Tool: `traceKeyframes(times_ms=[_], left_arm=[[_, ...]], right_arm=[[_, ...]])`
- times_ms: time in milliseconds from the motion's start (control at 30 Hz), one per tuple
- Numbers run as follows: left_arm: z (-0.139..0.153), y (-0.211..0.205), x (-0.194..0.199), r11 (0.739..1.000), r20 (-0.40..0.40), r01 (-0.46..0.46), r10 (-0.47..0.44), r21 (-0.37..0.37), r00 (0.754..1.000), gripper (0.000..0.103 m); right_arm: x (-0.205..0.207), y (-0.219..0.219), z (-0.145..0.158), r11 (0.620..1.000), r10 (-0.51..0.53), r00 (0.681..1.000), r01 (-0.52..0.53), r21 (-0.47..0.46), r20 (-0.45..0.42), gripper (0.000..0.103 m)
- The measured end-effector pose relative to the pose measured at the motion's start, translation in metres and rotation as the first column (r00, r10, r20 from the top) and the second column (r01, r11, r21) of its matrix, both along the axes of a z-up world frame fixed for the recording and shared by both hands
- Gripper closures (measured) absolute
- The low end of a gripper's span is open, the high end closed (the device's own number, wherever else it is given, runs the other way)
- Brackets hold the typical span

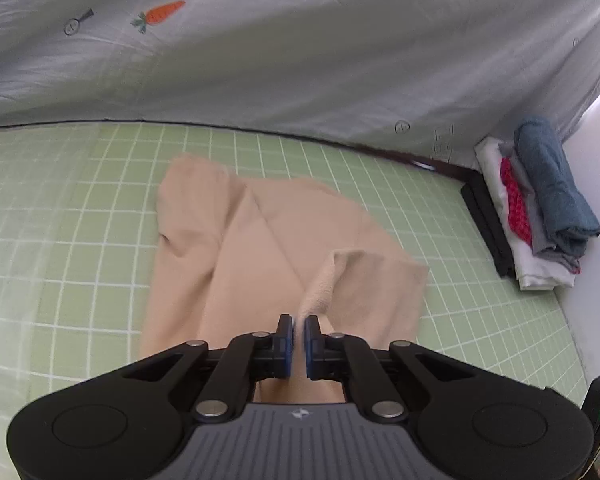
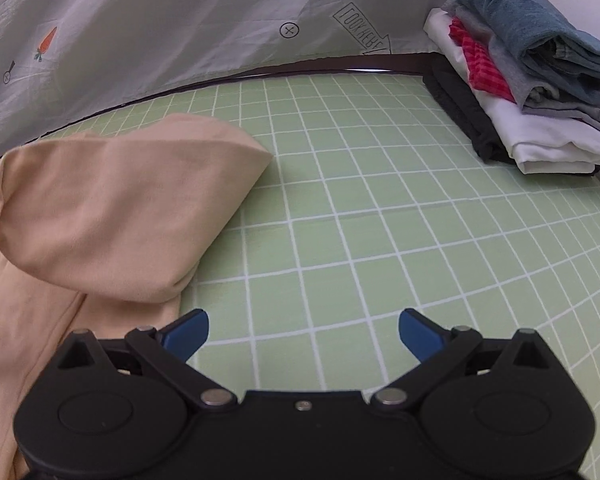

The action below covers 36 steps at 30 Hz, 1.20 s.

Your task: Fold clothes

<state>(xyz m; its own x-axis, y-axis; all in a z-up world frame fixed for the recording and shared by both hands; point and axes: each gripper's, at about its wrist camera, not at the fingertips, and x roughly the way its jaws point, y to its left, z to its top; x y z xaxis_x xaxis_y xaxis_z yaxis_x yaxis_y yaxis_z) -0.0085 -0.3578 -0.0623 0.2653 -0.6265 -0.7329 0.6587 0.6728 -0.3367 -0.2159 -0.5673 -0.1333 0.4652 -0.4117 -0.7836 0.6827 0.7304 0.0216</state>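
Left wrist view: the left tool pinches a strip of the tan garment between its blue pads, which are almost together.
Tan garment: it lies partly folded on the green checked mat, in the middle, with one piece lifted up to the tool.
Right wrist view: the right tool is wide apart and holds nothing; it is over bare mat just beside the garment's right edge.
Pile of folded clothes: it sits at the far right corner of the mat, with a blue towel on top.
Grey sheet: it hangs along the far edge, with carrot pictures on it.
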Motion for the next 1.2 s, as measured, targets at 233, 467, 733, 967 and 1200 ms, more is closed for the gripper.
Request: traceKeyframes(times_ms=[233,467,733,967,1200], left_arm=[[0.036,0.085,0.054,0.993,0.062,-0.109,0.112,-0.049,0.992,0.097],[0.021,0.153,0.106,0.945,0.099,-0.318,0.310,0.081,0.946,0.084],[-0.017,0.160,0.054,0.960,-0.021,-0.232,0.239,0.156,0.971,0.044],[-0.058,0.119,-0.025,0.966,-0.101,-0.031,0.058,0.258,0.993,0.036],[-0.082,0.102,-0.069,0.934,-0.125,0.007,0.040,0.357,0.991,0.034]], right_arm=[[0.010,0.054,0.008,1.000,-0.012,1.000,0.012,-0.001,0.011,0.000],[0.022,0.099,0.006,0.999,-0.050,0.999,0.051,-0.010,0.013,0.000],[0.019,0.114,0.011,0.997,-0.069,0.998,0.069,-0.022,0.010,0.000],[0.006,0.106,0.007,1.000,-0.007,1.000,0.006,-0.019,-0.018,0.000],[-0.021,0.088,0.000,0.999,0.009,1.000,-0.008,0.040,-0.021,0.016]])
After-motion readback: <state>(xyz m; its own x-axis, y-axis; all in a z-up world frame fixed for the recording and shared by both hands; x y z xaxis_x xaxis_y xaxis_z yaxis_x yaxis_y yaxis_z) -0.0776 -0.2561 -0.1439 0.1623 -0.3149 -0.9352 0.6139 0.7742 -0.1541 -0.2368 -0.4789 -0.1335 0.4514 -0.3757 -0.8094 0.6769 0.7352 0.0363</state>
